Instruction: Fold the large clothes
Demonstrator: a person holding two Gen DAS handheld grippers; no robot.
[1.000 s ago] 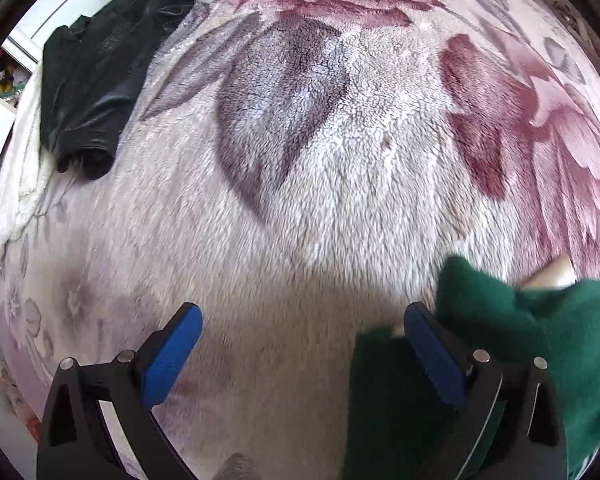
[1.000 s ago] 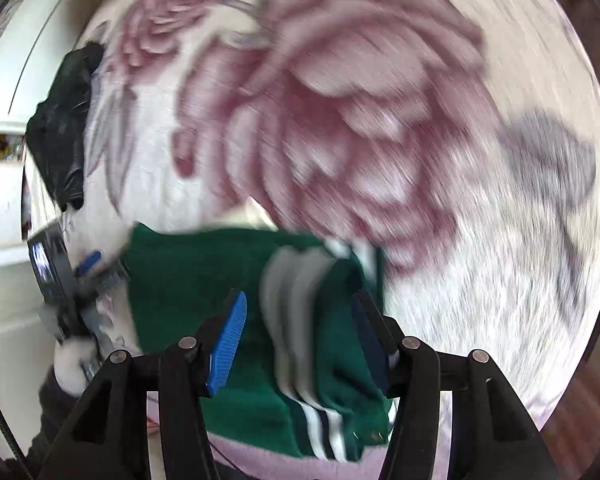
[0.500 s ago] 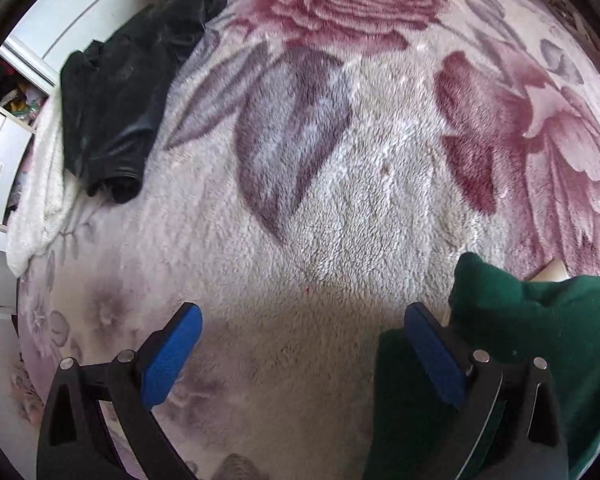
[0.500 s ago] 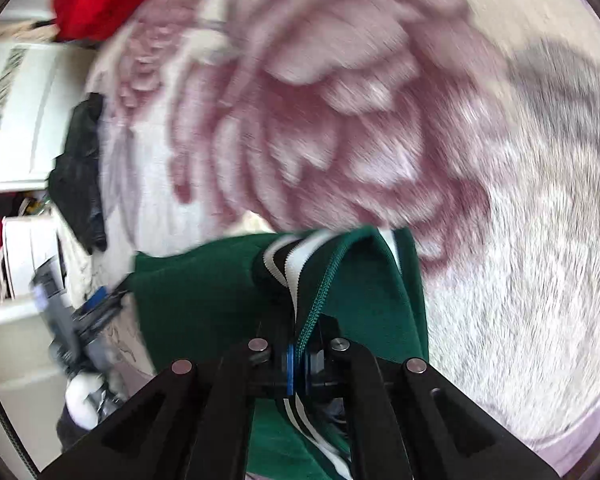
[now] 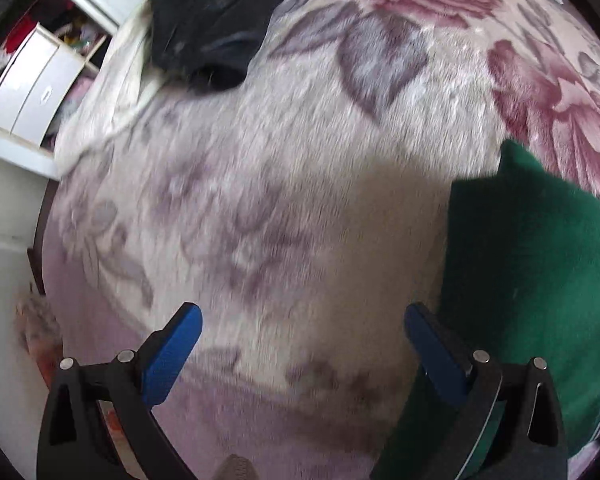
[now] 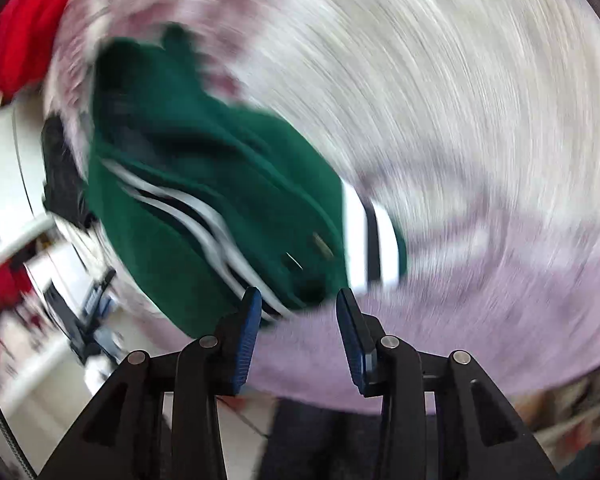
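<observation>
Left gripper (image 5: 300,320): blue-padded fingers spread wide apart, nothing between them, hovering over the blanket; its right finger (image 5: 436,356) sits just beside the green garment's edge.
Right gripper (image 6: 296,308): fingers parted with a moderate gap, gripping nothing; the garment's nearest fold lies just beyond the fingertips. This view is heavily motion-blurred.
Count: one green garment, one black garment, one red item, two grippers.
Green garment (image 6: 204,192): folded bundle lying on the floral blanket (image 5: 300,184), near the blanket's near edge.
Direction: in the right wrist view its long axis runs diagonally, from upper left down to the striped cuff (image 6: 372,240) at lower right.
Look: dark green knit, white and dark stripes on cuff and trim; a small metal fastener glints near the cuff.
Black garment (image 5: 216,28): crumpled at the blanket's far left corner.
Red item (image 6: 20,40): at the blanket's far edge, blurred.
Drawers (image 5: 28,88): white, beyond the blanket's left edge.
</observation>
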